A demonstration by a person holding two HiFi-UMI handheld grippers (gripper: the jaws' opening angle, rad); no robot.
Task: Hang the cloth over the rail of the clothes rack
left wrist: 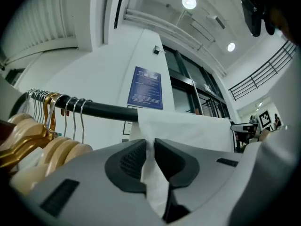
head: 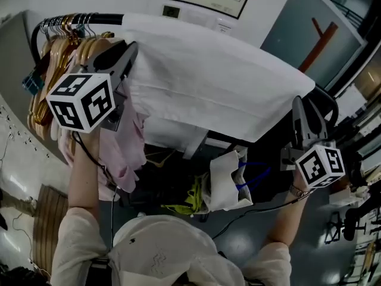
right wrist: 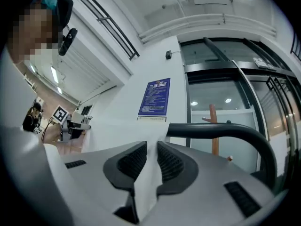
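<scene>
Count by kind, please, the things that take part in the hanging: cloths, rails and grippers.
white cloth: 1
black rail: 1
grippers: 2 (left gripper, right gripper)
Total: 4

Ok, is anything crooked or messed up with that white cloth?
Nothing stands out. The white cloth lies draped over the black rail, next to the wooden hangers, with no tear or stain showing.
</scene>
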